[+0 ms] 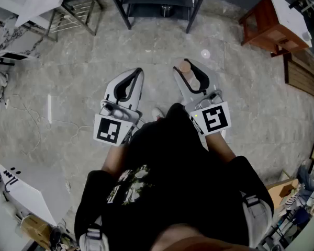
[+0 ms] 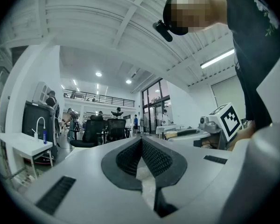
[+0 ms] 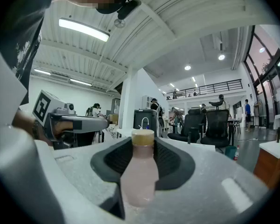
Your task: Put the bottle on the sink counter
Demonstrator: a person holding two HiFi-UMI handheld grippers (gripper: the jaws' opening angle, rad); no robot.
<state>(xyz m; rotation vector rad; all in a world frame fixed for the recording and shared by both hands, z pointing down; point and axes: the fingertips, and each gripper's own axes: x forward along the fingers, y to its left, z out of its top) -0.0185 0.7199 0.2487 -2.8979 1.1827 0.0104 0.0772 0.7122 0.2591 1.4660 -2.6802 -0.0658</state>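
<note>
In the head view, right of centre, your right hand-held gripper (image 1: 187, 67) pinches the bottle (image 1: 190, 78), which lies level between its jaws. In the left gripper view, your left hand-held gripper (image 2: 141, 141) has its jaws pressed together. In the right gripper view, the bottle (image 3: 139, 171) fills mid-frame between the black pads: cloudy pink body, tan cap.

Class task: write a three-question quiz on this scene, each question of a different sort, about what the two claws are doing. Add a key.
1. True or false: the left claw grips the pink bottle.
2. The bottle's cap is: A blue, B tan, C black.
3. Fill in: the left claw's jaws stand ___.

Key:
1. False. The right claw is clamped on the bottle.
2. B.
3. Together.
</note>
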